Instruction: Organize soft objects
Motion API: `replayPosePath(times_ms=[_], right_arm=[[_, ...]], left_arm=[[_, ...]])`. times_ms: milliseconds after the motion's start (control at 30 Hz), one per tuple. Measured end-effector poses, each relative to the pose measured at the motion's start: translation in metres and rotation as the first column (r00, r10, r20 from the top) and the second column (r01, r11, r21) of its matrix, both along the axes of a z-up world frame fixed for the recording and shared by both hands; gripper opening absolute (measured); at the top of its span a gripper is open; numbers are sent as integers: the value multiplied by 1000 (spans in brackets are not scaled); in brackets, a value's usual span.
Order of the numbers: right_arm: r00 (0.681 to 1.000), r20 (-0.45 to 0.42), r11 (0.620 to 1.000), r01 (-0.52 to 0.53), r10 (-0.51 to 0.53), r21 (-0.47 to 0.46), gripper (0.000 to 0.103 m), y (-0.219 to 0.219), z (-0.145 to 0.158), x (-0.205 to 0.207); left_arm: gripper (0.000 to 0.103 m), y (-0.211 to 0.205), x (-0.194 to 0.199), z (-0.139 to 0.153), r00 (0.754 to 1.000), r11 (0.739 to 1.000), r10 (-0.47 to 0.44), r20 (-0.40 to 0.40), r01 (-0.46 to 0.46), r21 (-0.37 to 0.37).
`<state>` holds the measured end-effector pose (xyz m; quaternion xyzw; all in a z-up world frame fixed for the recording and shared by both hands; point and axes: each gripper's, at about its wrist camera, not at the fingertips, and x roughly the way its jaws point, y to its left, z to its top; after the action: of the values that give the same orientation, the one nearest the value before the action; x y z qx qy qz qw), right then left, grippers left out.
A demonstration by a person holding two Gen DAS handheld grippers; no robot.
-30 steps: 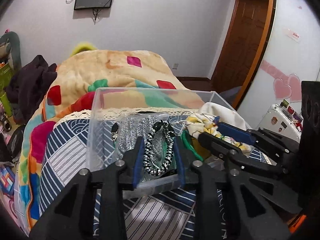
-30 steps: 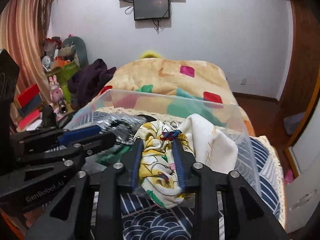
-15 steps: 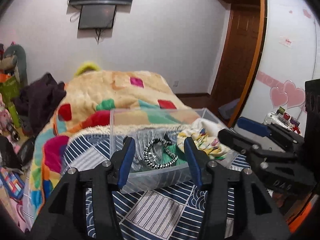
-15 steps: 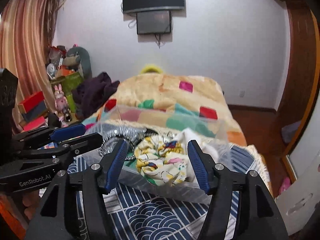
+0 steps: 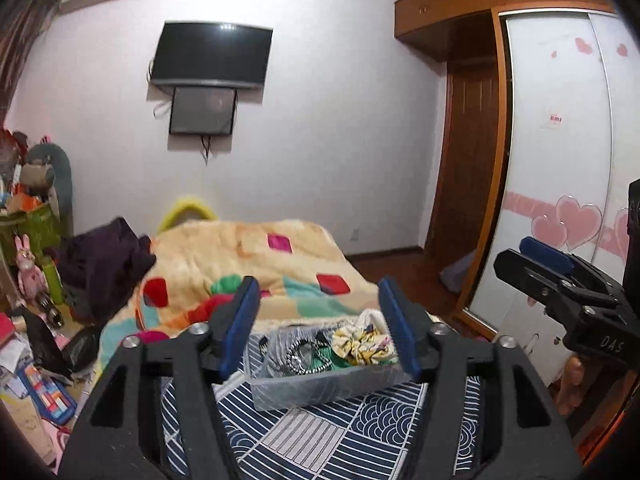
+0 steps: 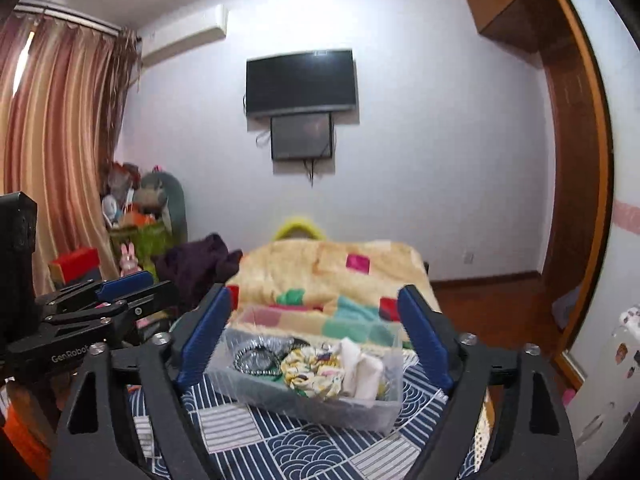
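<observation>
A clear plastic box (image 5: 320, 386) stands on a blue patterned cloth (image 5: 320, 436); it also shows in the right wrist view (image 6: 320, 400). Inside lie a black-and-white braided band (image 5: 298, 356), a yellow floral scrunchie (image 5: 366, 346) (image 6: 312, 370), a silver fabric piece (image 6: 256, 354) and a white cloth (image 6: 362, 366). My left gripper (image 5: 318, 324) is open and empty, held back and above the box. My right gripper (image 6: 316, 336) is open and empty, also pulled back from the box.
A bed with a patchwork blanket (image 5: 248, 264) lies behind the box. Dark clothes (image 5: 108, 264) are piled at its left. Cluttered toys and boxes (image 6: 132, 224) stand at the left wall. A wardrobe with sliding doors (image 5: 560, 160) is at the right.
Both grippers opened, let go of the soft items in the box, and drew back and upward, so the box now looks smaller and farther away.
</observation>
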<state>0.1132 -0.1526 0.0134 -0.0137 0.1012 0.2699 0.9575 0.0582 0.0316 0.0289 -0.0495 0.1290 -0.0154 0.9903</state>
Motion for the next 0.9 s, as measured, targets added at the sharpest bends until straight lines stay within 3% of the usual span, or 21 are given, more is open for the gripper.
replayPosePath(times_ms=[233, 367, 900], right_arm=[[1000, 14, 999, 6, -6, 39, 102, -6, 2, -8], [1000, 21, 999, 12, -13, 41, 103, -9, 0, -14], [999, 39, 999, 22, -23, 28, 103, -10, -5, -24]], left_arm=[[86, -8, -25, 14, 999, 1000, 5, 52, -7, 24], [100, -12, -33, 15, 998, 999, 16, 68, -19, 40], [102, -17, -37, 10, 998, 999, 11, 65, -14, 43]])
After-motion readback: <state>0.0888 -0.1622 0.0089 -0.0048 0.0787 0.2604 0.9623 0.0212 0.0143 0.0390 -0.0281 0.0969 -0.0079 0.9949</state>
